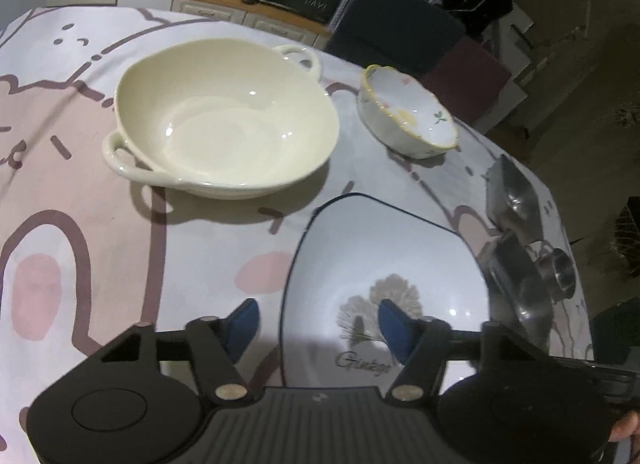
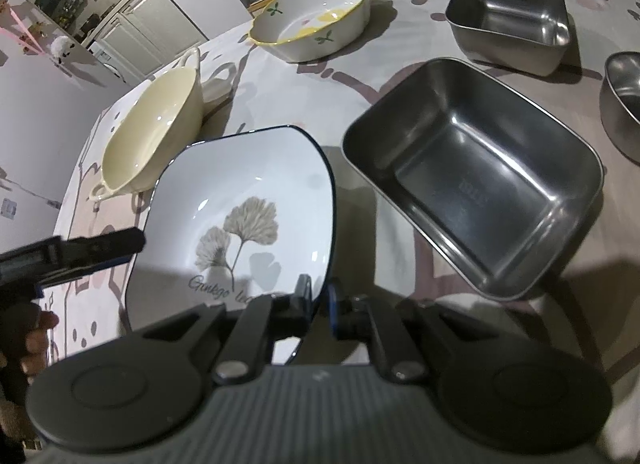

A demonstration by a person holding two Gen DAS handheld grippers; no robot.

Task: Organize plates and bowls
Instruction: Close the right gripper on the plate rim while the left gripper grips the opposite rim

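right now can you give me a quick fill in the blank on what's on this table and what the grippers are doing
1. The right gripper is shut on the rim of the ____ leaf plate.
2. The left gripper hangs ____ over that plate's edge.
3. The cream bowl has ____ loop handles.
4. The large tray beside the plate is made of ____.

Missing: ginkgo; open; two; steel

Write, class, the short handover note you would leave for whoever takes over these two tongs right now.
Right tongs: shut on the near rim of the white square ginkgo-leaf plate.
Left tongs: open, straddling that plate's opposite rim, not gripping.
On the table: cream two-handled bowl, small floral yellow-rimmed bowl, large steel rectangular tray, smaller steel tray.
Done: nothing stacked.
Left: all the organizing.
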